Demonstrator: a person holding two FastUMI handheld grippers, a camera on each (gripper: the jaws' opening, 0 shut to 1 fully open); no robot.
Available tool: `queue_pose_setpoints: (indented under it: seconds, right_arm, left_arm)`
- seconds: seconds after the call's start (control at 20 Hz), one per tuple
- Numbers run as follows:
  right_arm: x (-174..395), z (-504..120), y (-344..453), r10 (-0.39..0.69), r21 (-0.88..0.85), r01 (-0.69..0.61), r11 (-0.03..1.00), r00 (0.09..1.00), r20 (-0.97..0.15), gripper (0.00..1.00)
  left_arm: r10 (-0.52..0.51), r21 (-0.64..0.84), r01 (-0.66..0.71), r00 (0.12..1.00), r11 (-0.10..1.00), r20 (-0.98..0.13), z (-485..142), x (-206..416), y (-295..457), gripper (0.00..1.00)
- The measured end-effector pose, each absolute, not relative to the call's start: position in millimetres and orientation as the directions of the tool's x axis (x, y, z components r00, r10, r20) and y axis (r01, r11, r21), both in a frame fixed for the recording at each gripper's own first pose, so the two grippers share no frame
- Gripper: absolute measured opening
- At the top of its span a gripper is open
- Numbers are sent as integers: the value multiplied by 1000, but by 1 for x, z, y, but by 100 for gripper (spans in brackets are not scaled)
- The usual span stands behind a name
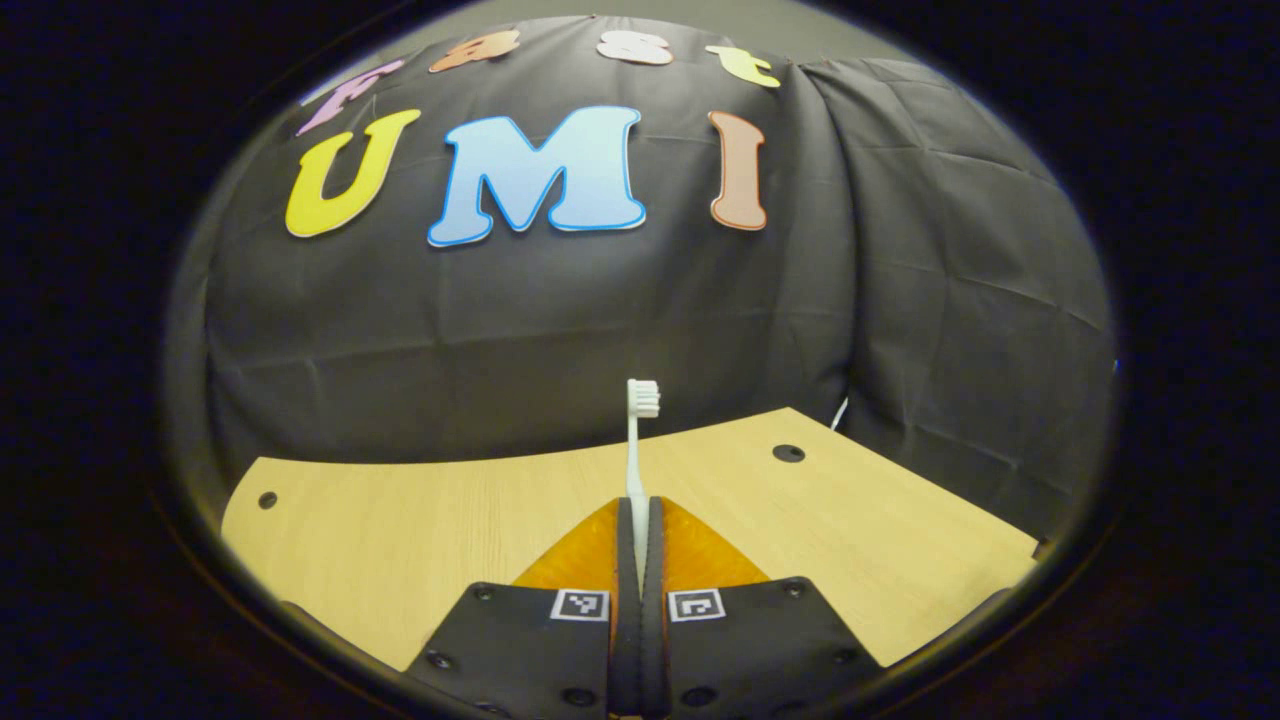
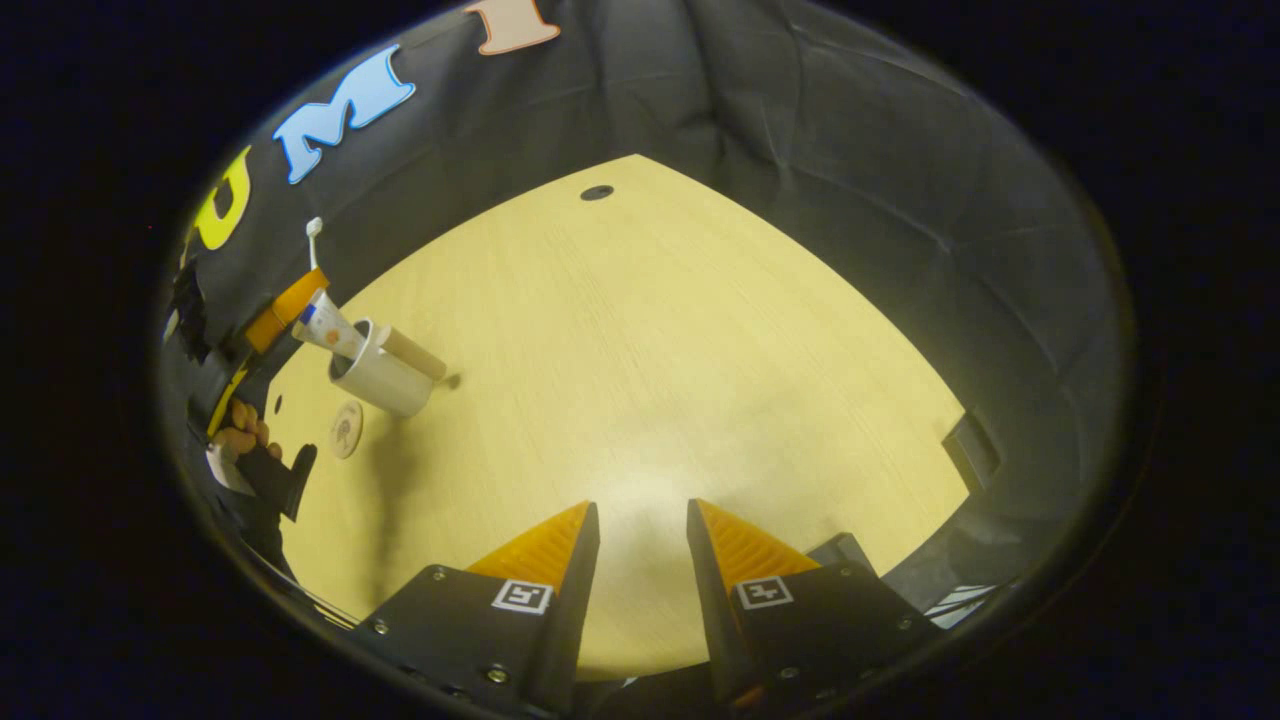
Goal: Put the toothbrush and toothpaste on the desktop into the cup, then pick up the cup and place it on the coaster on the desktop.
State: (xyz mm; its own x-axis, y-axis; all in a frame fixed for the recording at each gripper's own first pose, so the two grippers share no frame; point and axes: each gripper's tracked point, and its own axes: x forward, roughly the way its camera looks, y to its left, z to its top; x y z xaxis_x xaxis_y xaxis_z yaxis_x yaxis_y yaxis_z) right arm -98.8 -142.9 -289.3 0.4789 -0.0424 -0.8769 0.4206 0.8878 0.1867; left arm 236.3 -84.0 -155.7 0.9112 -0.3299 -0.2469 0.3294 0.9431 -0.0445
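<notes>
Left gripper (image 1: 640,515) clamped on upright toothbrush (image 1: 637,440) above wooden desktop (image 1: 400,540).

Your desktop (image 2: 650,340) looked like pale wood laminate, smooth with a fine grain and a soft sheen where the light pooled near you. The booth wall (image 1: 930,300) was matt cloth, creased and rumpled. The toothbrush (image 1: 636,450) you had read as smooth plastic, with fine bristles at the head. The cup (image 2: 385,380) looked like matt plastic or ceramic, hard to say which, and the toothpaste (image 2: 325,327) tube in it looked slightly glossy. The coaster (image 2: 346,430) seemed matt, too small to tell more.
</notes>
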Motion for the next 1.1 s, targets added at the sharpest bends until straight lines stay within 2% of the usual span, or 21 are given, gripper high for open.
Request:
queue_pose_setpoints:
  seconds: [0.6, 1.1]
  right_arm:
    - [-102, -296, -136, -19, 185, 396, 899, 458, -889, 52]
    - [-126, -309, -133, -6, 183, 410, 893, 420, -908, 52]
  left_arm:
    - [-309, -39, 309, 923, 950, -228, -160, 208, -78, 6]
    - [-292, -28, 292, 937, 956, -192, -162, 197, -76, 8]
